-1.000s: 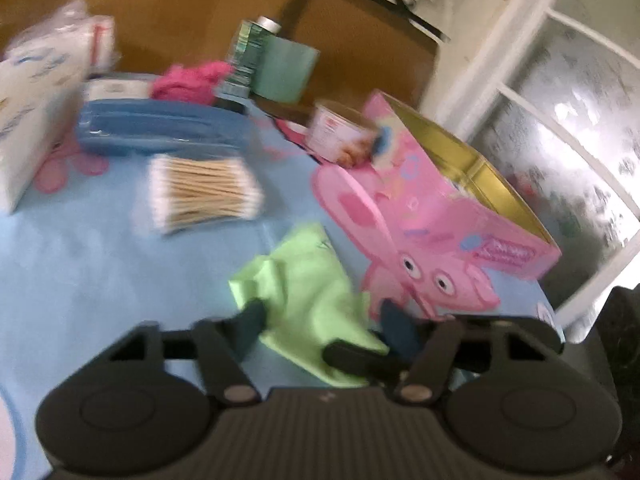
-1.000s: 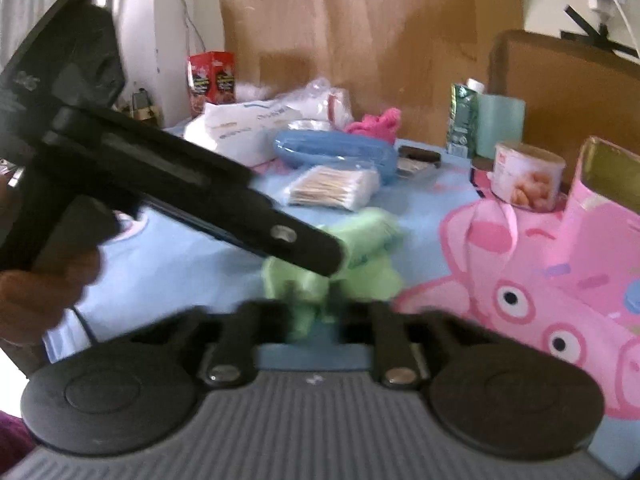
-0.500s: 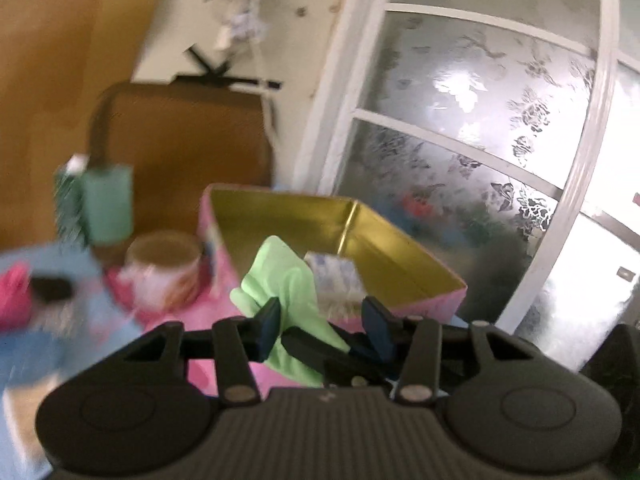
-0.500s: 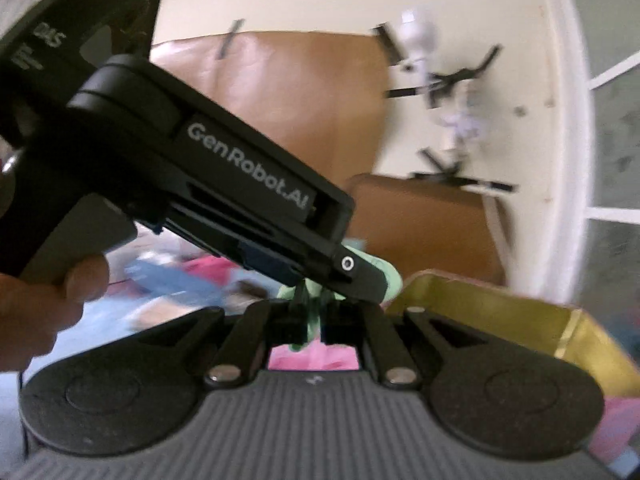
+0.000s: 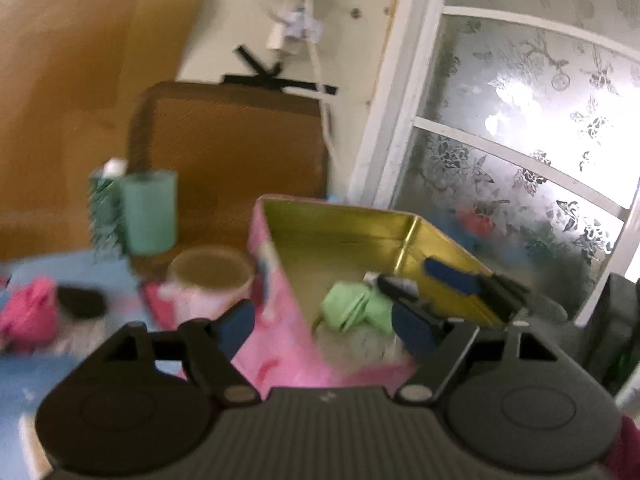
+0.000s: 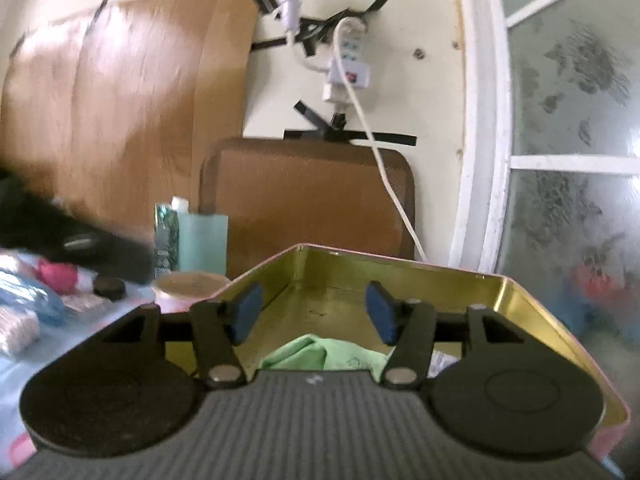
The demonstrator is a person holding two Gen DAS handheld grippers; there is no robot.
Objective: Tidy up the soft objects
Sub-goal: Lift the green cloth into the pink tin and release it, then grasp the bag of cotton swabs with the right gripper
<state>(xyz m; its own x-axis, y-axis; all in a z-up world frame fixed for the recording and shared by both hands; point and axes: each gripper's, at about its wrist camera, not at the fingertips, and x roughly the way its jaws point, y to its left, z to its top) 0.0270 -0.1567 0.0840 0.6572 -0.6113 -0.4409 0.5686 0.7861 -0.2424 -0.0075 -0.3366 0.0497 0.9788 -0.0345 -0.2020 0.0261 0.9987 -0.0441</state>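
Cloth (image 5: 354,308) lies crumpled inside tin (image 5: 344,220), dropped there to clear table. My left gripper (image 5: 324,326) and right gripper (image 6: 312,312) jaws just sprang apart, both released, nothing between them. Pink rag (image 5: 28,316) waits on table.

One green cloth (image 5: 352,307) – one tin (image 5: 344,220) – two grippers (image 5: 324,326).

Light-blue table cover (image 5: 76,272) – crowded with small things

On it: pink tin (image 5: 276,320), round tub (image 5: 210,280), teal bottle (image 5: 150,212), black lid (image 5: 82,302), pink cloth (image 5: 28,312) – all close together.
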